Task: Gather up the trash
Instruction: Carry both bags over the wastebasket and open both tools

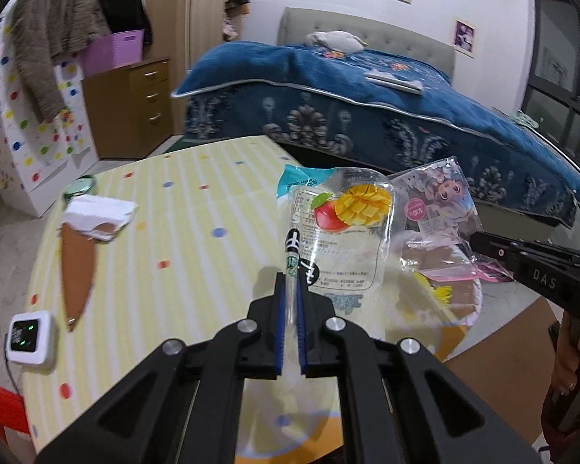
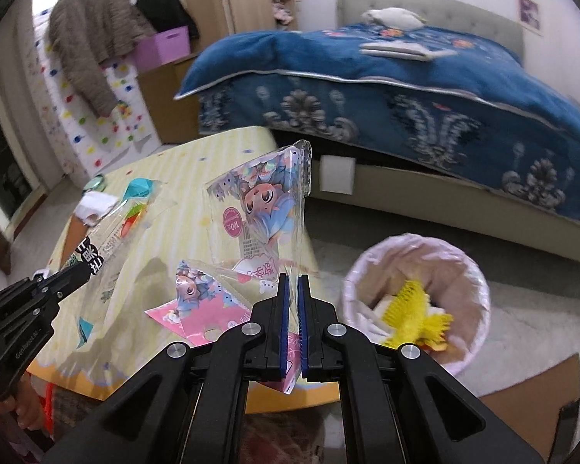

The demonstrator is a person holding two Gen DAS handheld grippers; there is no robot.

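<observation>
Wrappers are in both our tongs: the left tongs [image 1: 291, 294] are clamped on a clear fruit wrapper [image 1: 344, 232], the right tongs [image 2: 293, 290] on a cartoon packet [image 2: 263, 212]. We judge this the carrying step. The bin [image 2: 479, 290] sits just right of the right tongs, so next we swing over it and let go.

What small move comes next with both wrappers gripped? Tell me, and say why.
Probably carry the right gripper sideways over the trash bin before opening. It is shut on the cartoon wrapper, which hangs above the table edge beside the bin. The left gripper is shut on the fruit pouch and can follow.
</observation>
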